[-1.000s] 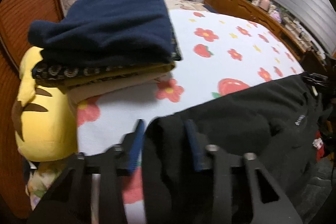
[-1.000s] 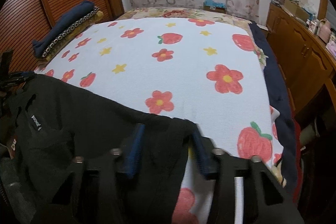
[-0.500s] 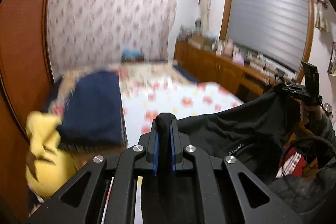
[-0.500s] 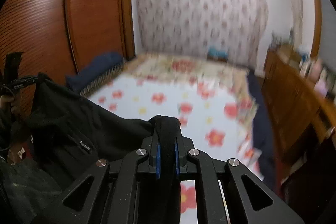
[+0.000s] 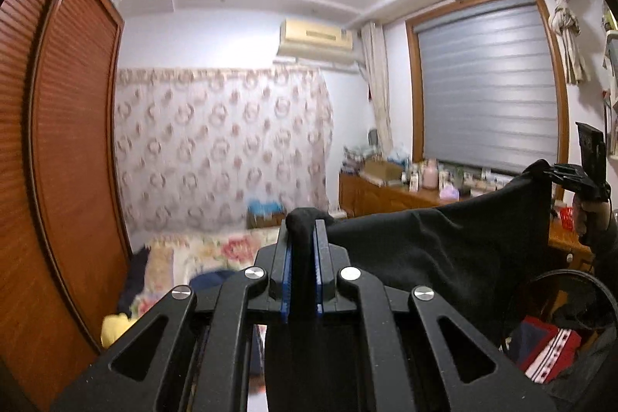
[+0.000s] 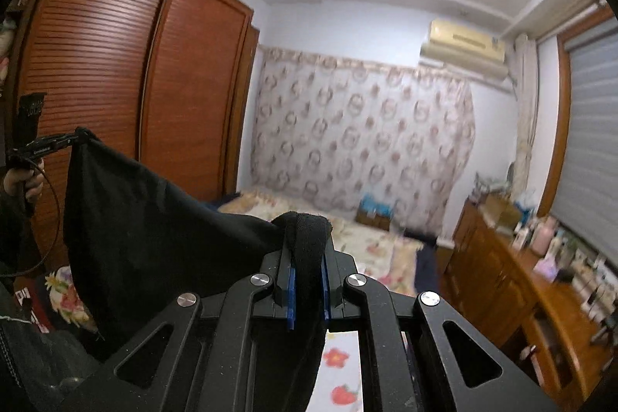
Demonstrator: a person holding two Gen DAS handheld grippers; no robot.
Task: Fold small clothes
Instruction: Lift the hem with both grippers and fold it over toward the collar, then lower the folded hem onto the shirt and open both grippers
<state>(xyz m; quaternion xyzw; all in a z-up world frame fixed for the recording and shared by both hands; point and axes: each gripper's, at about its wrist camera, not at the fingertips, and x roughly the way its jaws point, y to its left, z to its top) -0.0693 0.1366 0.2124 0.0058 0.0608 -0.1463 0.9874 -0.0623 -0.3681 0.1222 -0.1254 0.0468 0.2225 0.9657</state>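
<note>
Behind everything, a floral curtain (image 5: 220, 145) is hanging past the bed (image 6: 363, 238). Both grippers are pinching a black garment (image 5: 436, 250) tight: left gripper (image 5: 302, 257) clamping one corner, right gripper (image 6: 308, 257) the other, cloth sagging between them above the bed.
</note>
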